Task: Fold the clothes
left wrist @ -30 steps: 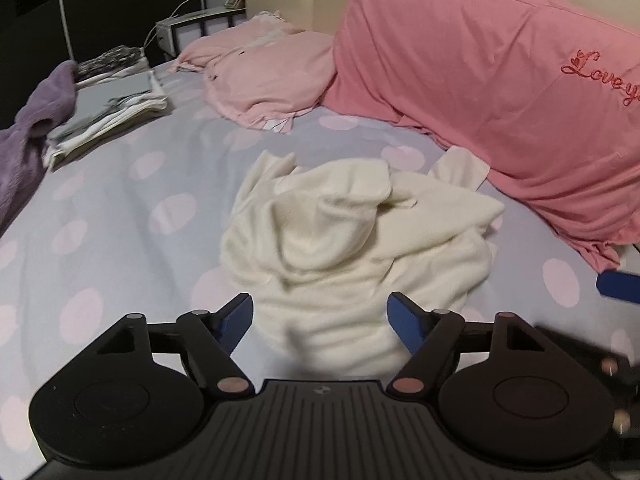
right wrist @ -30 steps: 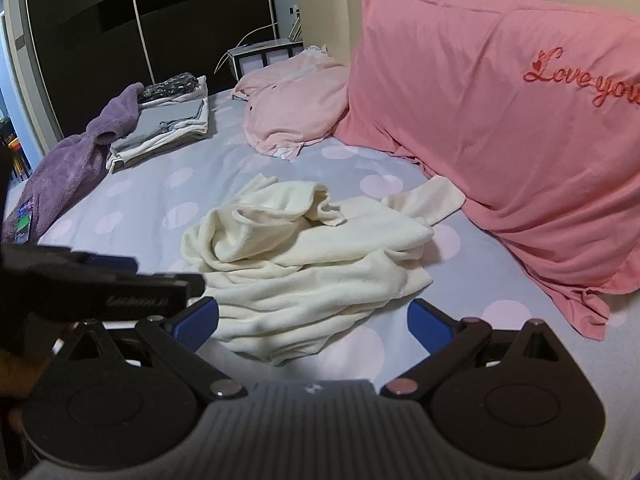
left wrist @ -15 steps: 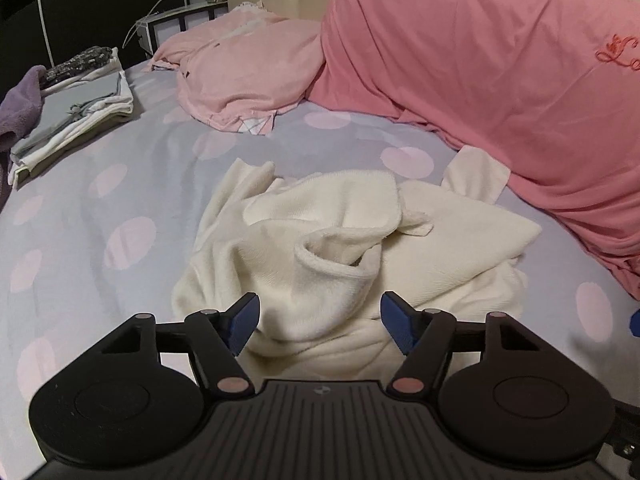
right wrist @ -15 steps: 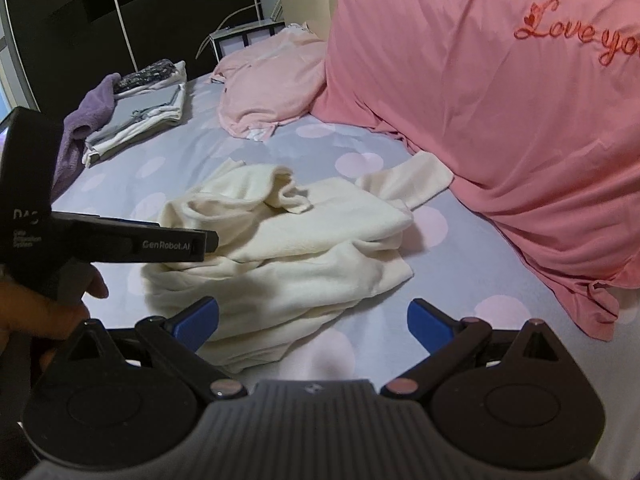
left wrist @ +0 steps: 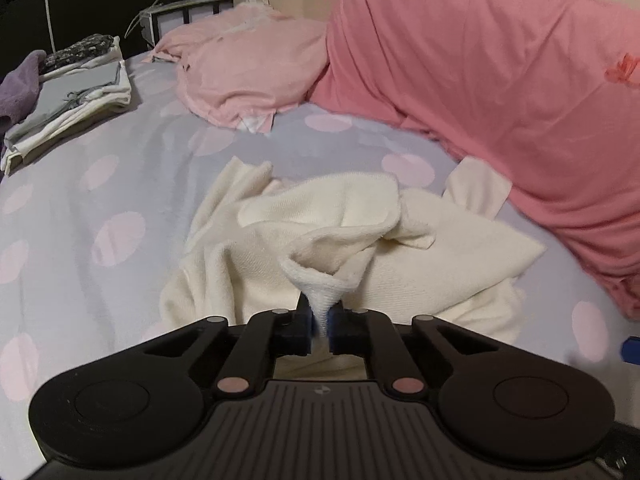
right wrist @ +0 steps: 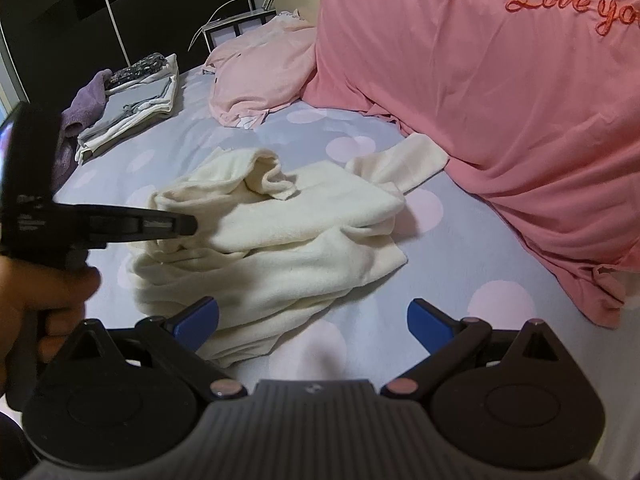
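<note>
A big pink pillow (right wrist: 500,100) leans beside a pale pink pillow (right wrist: 264,76) on the dotted bedsheet (left wrist: 100,208).

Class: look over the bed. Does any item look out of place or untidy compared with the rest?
Yes: the cream garment lies crumpled mid-bed, one sleeve splayed toward the pink pillow, whereas the folded stack sits neatly behind it.

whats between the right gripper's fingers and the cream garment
Nothing. In the right wrist view the open right gripper sits just short of the cream garment, with only bare dotted bedsheet between.
</note>
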Demonstrator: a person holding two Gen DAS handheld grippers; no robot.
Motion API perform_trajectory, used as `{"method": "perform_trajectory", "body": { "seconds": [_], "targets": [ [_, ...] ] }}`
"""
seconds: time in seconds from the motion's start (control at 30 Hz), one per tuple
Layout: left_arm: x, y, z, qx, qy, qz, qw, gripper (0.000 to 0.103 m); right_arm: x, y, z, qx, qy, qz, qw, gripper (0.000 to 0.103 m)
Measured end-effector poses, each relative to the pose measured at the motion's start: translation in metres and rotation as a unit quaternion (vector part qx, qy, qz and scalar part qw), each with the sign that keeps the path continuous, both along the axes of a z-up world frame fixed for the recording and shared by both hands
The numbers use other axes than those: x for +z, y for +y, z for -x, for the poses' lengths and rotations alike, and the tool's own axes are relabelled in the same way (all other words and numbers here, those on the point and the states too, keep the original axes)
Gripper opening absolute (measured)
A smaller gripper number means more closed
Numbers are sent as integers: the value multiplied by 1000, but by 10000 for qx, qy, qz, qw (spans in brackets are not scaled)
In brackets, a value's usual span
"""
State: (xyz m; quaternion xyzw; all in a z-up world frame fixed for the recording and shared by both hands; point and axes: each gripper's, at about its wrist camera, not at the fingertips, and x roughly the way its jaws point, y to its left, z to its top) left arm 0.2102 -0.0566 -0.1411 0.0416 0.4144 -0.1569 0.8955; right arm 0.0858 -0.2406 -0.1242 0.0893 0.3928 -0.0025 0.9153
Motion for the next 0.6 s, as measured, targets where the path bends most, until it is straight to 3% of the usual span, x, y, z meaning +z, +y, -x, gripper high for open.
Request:
{"method": "perform_trajectory", "body": {
  "seconds": [0.17, 0.3, 0.47, 0.6],
  "targets": [
    [43, 31, 21, 149, -316, 236, 9991, 4, 9, -2, 3, 20, -102, -4, 9999, 101],
    [95, 65, 44, 334, -664, 415, 9964, 4, 18, 5, 7, 65, -229, -137, 9996, 101],
    [147, 100, 73, 382, -1049, 344, 9932, 4, 39, 32, 17, 310, -514, -271, 9978, 101],
    [168, 119, 98, 416, -1199, 333, 9914, 4, 52, 57, 28, 543, -612, -365, 9960, 101]
  ]
}}
